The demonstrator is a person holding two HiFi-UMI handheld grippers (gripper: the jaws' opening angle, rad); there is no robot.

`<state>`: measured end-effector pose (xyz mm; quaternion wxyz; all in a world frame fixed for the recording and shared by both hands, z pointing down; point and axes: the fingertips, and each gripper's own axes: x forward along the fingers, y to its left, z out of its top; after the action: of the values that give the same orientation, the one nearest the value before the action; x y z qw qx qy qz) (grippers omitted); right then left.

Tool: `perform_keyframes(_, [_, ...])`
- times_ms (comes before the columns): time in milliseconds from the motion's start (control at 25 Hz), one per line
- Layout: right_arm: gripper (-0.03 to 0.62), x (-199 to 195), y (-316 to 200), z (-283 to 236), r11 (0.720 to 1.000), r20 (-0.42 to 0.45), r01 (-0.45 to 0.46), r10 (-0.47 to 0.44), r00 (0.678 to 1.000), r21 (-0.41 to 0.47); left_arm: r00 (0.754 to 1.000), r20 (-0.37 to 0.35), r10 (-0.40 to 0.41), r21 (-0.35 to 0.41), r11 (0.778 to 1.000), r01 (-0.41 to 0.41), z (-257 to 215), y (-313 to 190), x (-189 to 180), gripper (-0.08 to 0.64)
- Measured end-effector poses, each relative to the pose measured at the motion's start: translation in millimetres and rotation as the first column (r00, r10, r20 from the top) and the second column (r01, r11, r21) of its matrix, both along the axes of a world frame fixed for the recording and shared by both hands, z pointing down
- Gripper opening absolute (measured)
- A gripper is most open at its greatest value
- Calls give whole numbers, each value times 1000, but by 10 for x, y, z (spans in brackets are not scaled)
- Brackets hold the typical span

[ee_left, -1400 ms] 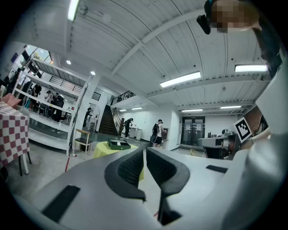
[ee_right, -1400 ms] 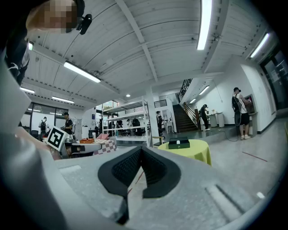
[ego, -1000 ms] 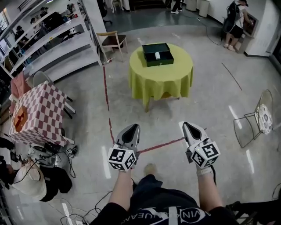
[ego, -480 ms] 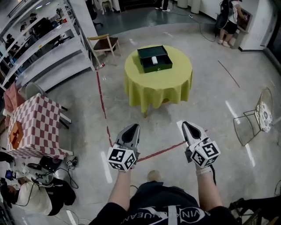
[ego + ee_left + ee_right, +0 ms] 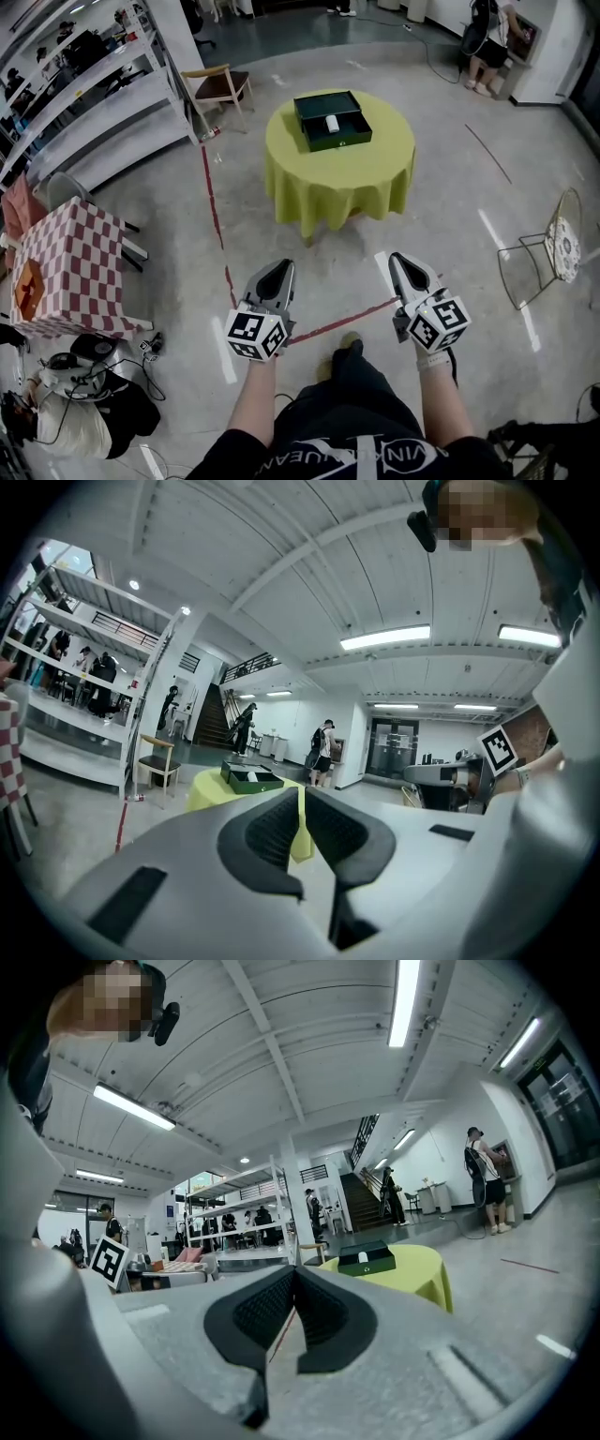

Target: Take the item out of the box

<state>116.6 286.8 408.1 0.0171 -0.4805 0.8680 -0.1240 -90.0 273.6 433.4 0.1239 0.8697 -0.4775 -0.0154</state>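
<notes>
- Approach step, by my reading: the round bench (image 5: 342,183), draped in smooth yellow-green cloth, stands well ahead across the glossy floor (image 5: 450,216).
- A dark green rectangular box (image 5: 343,142) sits open on it, with a small white item (image 5: 332,122) inside.
- Left tool (image 5: 280,269) and right tool (image 5: 397,262) are both pressed together and empty, their ribbed black pads (image 5: 265,1309) meeting.
- Next move: get close to the bench, then spread one tool over the item.

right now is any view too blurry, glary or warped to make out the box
Head view: sharp, evenly lit, the green box clear on the yellow table, only glare streaks on the floor. Left gripper view and right gripper view: strong fisheye bending, dark corners, bright ceiling strip lights; the box small but recognisable.
</notes>
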Motion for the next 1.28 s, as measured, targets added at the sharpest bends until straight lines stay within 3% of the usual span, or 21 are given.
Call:
perform_keyframes(320, [5,-106,-347,85,999,2,40,-40,999,-16,999,-2,-36,-19,999,36,76,-261,-81,25])
perform_keyframes(920, [5,0,-1681,59,994,-6,111,-111,994,-9,994,-2,-110,-2,994,110,-30,-1440,16,25])
perform_keyframes(1280, [5,140,-2228,153,992,8,124,-123,992,-28,992,8,-130,-13,991,130,22,-1933,139,25])
